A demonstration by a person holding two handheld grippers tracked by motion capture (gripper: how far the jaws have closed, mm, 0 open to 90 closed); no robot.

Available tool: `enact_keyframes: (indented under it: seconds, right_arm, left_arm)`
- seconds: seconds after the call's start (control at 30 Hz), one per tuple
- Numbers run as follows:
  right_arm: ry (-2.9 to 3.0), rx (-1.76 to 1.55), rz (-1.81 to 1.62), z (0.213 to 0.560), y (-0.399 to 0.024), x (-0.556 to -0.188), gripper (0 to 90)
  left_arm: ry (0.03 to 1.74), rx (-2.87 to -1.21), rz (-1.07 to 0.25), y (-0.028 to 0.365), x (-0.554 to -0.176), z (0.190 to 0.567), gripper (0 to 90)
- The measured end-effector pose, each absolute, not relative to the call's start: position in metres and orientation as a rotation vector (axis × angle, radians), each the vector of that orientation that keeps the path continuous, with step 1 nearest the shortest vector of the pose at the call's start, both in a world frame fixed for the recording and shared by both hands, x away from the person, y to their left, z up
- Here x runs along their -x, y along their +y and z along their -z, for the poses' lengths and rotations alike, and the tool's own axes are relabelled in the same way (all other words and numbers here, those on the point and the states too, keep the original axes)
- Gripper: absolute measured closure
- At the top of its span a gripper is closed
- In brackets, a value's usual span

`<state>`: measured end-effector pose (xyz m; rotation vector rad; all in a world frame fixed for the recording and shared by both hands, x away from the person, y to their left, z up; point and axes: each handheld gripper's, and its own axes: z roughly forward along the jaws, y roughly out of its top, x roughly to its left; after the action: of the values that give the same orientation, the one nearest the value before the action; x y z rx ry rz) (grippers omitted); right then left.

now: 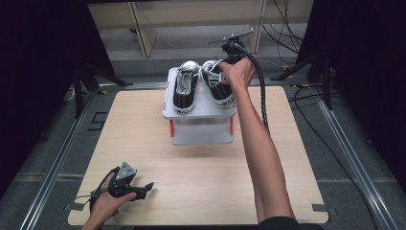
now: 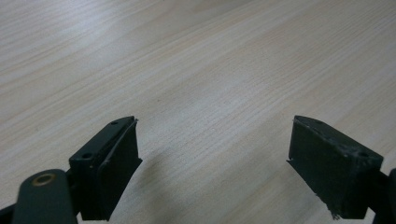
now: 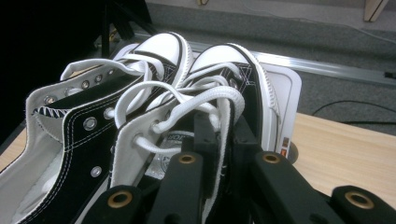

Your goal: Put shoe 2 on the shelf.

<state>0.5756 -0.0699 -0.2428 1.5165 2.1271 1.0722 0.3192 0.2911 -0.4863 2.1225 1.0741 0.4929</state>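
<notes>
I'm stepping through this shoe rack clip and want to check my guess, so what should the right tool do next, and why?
Probably let go: open the right tool and back it off. Its jaws are shut on the side wall of the right sneaker, which already lies on top of the white rack beside the left sneaker. The left tool waits open over the table.
</notes>
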Motion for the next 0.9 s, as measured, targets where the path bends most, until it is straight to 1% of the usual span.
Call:
enact_keyframes:
  seconds: [0.07,0.1,0.23,0.4,0.7,0.9]
  right_arm:
    - [2.120,-1.540,-1.088,0.243,-0.070,-0.575,85.4]
    - [2.128,-1.505,-1.084,0.244,-0.070,-0.575,85.3]
    - [2.171,-1.483,-1.085,0.251,-0.069,-0.570,83.5]
    - [2.247,-1.449,-1.135,0.250,-0.068,-0.563,81.8]
    - [2.206,-1.609,-1.316,0.256,-0.072,-0.562,79.1]
    - [2.236,-1.547,-1.307,0.257,-0.068,-0.556,75.0]
  left_arm:
    - [1.065,-2.148,-0.488,0.293,-0.319,0.485,15.4]
    - [1.075,-2.124,-0.495,0.291,-0.319,0.486,15.4]
    - [1.063,-2.131,-0.500,0.291,-0.320,0.486,15.4]
    - [1.064,-2.131,-0.503,0.289,-0.320,0.487,15.4]
    - [1.072,-2.134,-0.493,0.289,-0.320,0.488,15.4]
    - [1.068,-2.138,-0.492,0.288,-0.320,0.487,15.4]
